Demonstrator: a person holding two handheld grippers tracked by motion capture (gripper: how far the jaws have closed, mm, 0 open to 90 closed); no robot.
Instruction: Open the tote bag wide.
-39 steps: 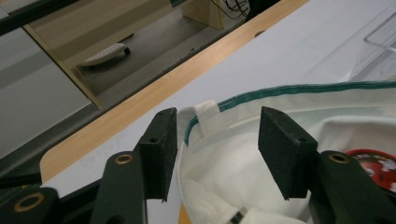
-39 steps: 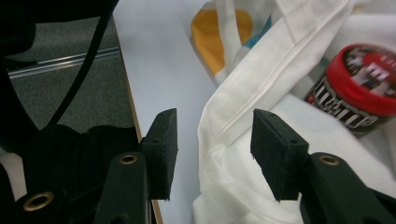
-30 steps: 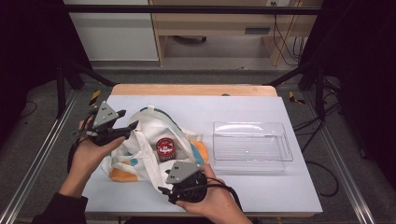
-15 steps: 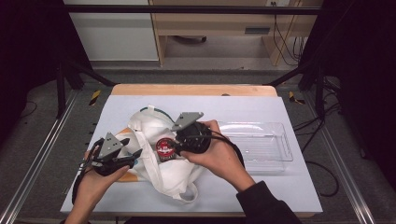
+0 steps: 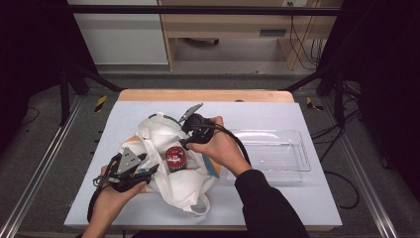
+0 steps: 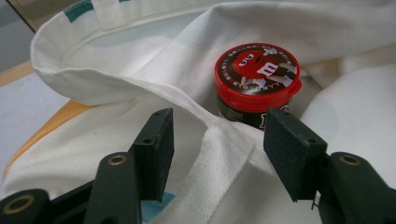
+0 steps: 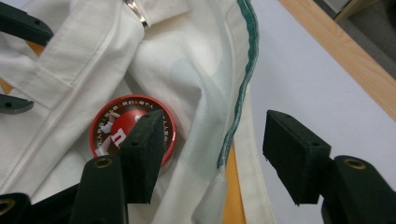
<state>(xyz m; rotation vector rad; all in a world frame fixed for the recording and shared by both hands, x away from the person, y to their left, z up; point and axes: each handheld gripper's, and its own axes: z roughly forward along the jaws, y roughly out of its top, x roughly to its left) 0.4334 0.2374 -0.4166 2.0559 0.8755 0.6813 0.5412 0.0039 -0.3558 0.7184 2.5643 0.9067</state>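
Table: a white-topped table (image 5: 307,198) with a wooden far edge is carrying all items; dark floor and metal rails are lying on either side.

Bag: a white cloth tote bag (image 5: 153,136) with a green-trimmed rim is lying crumpled at left of centre on the table. An orange printed panel is showing at its lower edges. One strap is looping toward the near table edge.

Tub: a small candy tub (image 5: 175,158) with a red lid printed with a cartoon candy face is standing upright on the bag's folds, near the middle of the fabric. In the left gripper view the tub (image 6: 256,84) is sitting just beyond the jaws, with a fold of fabric rising in front of it.

Tray: a clear plastic tray (image 5: 299,153) is lying right of the bag, just beside it.

Left gripper: the left gripper (image 5: 148,172) is being held at the bag's near-left side, pointing toward the tub. Its jaws are standing spread, with a ridge of bag fabric between them but not pinched.

Right gripper: the right gripper (image 5: 184,135) is being held above the bag's far side, pointing down at the fabric. In the right gripper view its jaws are standing spread, straddling the green-trimmed rim (image 7: 240,93) without closing on it; the tub lid (image 7: 112,128) is showing partly behind one jaw.
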